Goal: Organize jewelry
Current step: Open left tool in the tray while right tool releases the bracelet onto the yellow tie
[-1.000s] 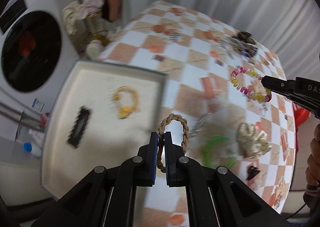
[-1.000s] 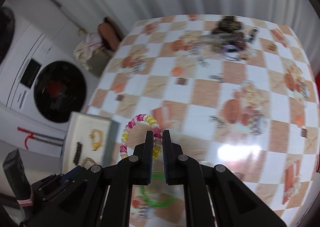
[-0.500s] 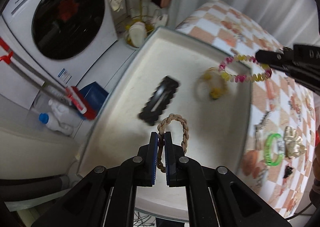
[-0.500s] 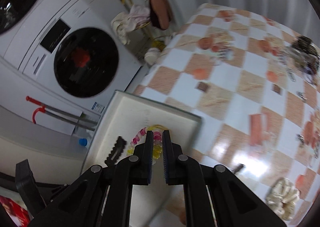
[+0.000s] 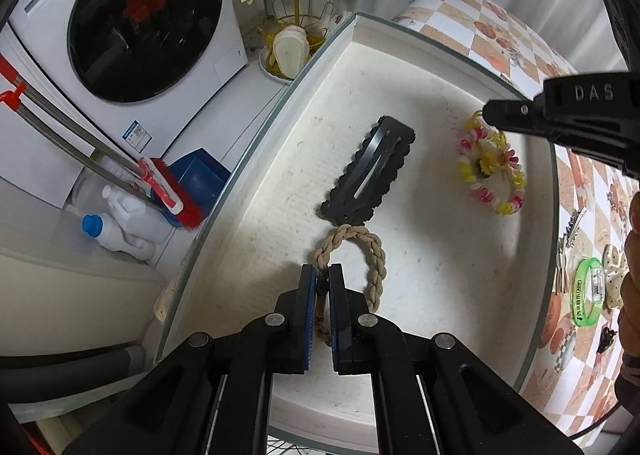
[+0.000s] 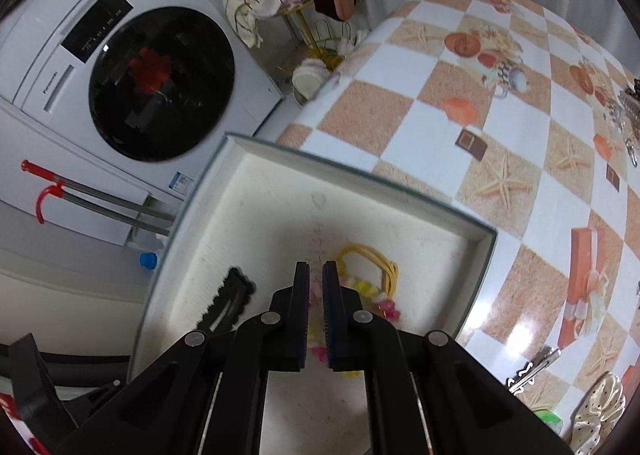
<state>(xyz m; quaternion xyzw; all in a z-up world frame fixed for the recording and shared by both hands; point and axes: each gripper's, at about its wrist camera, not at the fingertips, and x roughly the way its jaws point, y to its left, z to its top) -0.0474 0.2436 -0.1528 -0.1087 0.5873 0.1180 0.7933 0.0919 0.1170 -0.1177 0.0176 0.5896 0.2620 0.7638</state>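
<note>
- Our left gripper (image 5: 322, 275) hangs low over the white tray (image 5: 400, 55), its jaws pinched on one side of the braided tan hair tie (image 5: 352, 251).
- The loop of that hair tie reaches forward from the jaws, and its far end touches the near end of the black hair clip (image 5: 370, 169), which lies on the tray floor.
- Our right gripper (image 6: 316, 283) is also over the tray, jaws narrow with the pink-and-yellow coil bracelet (image 5: 492, 171) between them; in the right wrist view only bits of it show between and beside the fingers (image 6: 302, 295).
- From the left wrist view, the bracelet lies on or just above the tray floor beside the yellow hair tie (image 6: 372, 259); we cannot tell whether it touches down.
- The tray sits at the edge of the checked tablecloth (image 6: 440, 111).
- On the cloth beyond the tray's right rim lie a green bracelet (image 5: 586, 297), a cream scrunchie (image 6: 598, 415) and silver clips (image 5: 572, 227).
- A washing machine (image 5: 132, 15) stands past the table.
</note>
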